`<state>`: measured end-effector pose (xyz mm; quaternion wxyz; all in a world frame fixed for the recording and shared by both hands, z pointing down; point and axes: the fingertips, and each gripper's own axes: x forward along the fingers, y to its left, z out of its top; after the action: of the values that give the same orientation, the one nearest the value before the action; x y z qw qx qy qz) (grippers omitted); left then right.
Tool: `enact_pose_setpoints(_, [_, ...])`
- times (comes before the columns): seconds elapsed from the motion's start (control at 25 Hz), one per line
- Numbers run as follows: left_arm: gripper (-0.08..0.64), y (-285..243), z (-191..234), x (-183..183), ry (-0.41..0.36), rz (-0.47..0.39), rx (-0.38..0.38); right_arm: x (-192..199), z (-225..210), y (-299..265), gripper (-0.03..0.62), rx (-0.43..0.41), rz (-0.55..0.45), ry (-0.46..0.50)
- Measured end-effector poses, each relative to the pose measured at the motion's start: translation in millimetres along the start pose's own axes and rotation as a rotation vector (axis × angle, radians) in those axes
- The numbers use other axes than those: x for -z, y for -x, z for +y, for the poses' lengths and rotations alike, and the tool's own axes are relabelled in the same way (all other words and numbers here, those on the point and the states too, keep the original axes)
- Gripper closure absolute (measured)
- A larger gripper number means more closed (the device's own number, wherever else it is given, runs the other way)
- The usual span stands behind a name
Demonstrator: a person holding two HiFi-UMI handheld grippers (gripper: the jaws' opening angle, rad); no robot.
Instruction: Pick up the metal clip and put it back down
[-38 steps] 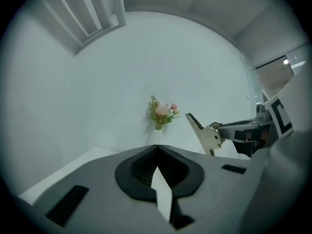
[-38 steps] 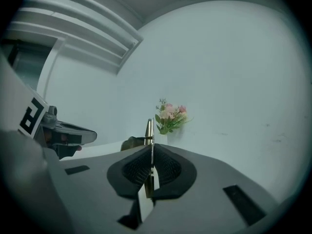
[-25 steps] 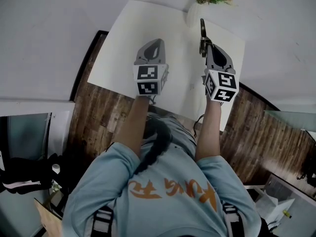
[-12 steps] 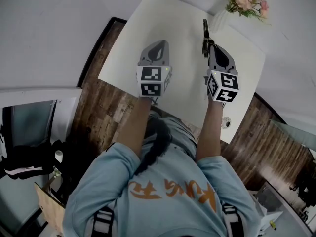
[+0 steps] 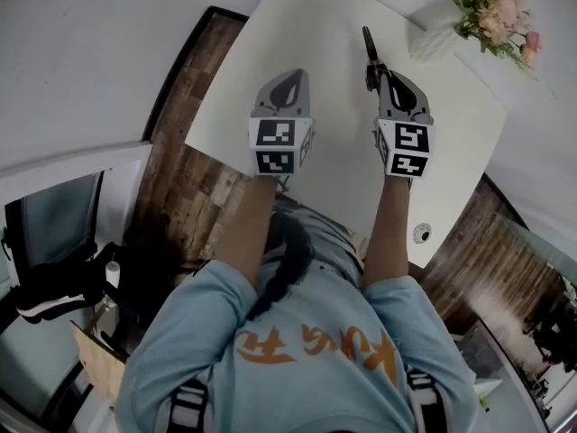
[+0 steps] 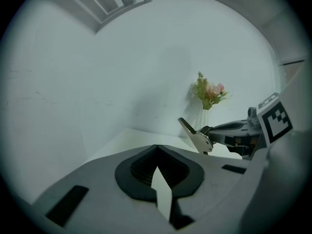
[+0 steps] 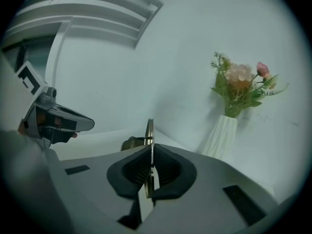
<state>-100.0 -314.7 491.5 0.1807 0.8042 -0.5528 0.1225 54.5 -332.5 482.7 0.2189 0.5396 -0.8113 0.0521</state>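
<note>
Over on the left, the left gripper (image 5: 288, 78) hangs above the white table (image 5: 234, 88) with its jaws pressed together on nothing, so it looks like it's just along for the ride. To its right, the right gripper (image 5: 383, 69) is clamped tight on the metal clip (image 5: 370, 52), which sticks out past the jaw tips and seems to be up off the table, short of the flower vase (image 5: 435, 40). So the pick-up half looks done, and the next move calls for lowering the clip flat onto the table before easing the jaws apart.
</note>
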Motion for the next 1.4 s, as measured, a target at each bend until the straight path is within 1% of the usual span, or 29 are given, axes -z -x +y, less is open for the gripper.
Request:
enact_pose_setpoints(0.2, [0.545, -16.5, 26.7, 11.5, 0.035, 0.034, -0.004, 1.5, 18.6, -39.4, 0.575, -0.032, 0.068, 0.15])
enact_pose_setpoints(0.28, [0.545, -23.7, 35.0, 14.9, 0.043, 0.045, -0.002, 3.4, 24.0, -54.4, 0.575, -0.042, 0.093, 0.196])
enact_pose_setpoints(0.36, [0.545, -30.5, 43.7, 18.8, 0.056, 0.056, -0.001, 4.8, 28.1, -68.2, 0.575, -0.041, 0.12, 0.252])
enact_pose_setpoints(0.48, [0.545, -39.9, 58.6, 21.8, 0.083, 0.066, 0.001, 9.3, 34.6, -90.8, 0.574, -0.046, 0.161, 0.364])
enact_pose_setpoints(0.68, [0.545, -52.9, 80.3, 23.0, 0.099, 0.074, 0.002, 18.9, 38.1, -121.7, 0.574, -0.035, 0.232, 0.531])
enact_pose_setpoints(0.76, [0.545, -57.2, 83.5, 26.9, 0.109, 0.084, 0.006, 26.1, 40.4, -131.2, 0.574, -0.044, 0.26, 0.585])
enact_pose_setpoints(0.96, [0.545, -67.1, 84.3, 33.2, 0.137, 0.1, 0.033, 35.5, 39.6, -149.6, 0.574, -0.048, 0.307, 0.666])
enact_pose_setpoints(1.12, [0.545, -74.0, 89.5, 34.6, 0.147, 0.102, 0.034, 42.5, 43.8, -158.8, 0.574, -0.064, 0.33, 0.723])
enact_pose_setpoints(1.28, [0.545, -79.2, 86.8, 38.1, 0.157, 0.108, 0.037, 54.8, 51.9, -161.5, 0.56, -0.092, 0.341, 0.738])
enact_pose_setpoints(1.4, [0.543, -80.0, 82.2, 37.9, 0.16, 0.106, 0.043, 66.0, 58.1, -158.5, 0.526, -0.117, 0.353, 0.73])
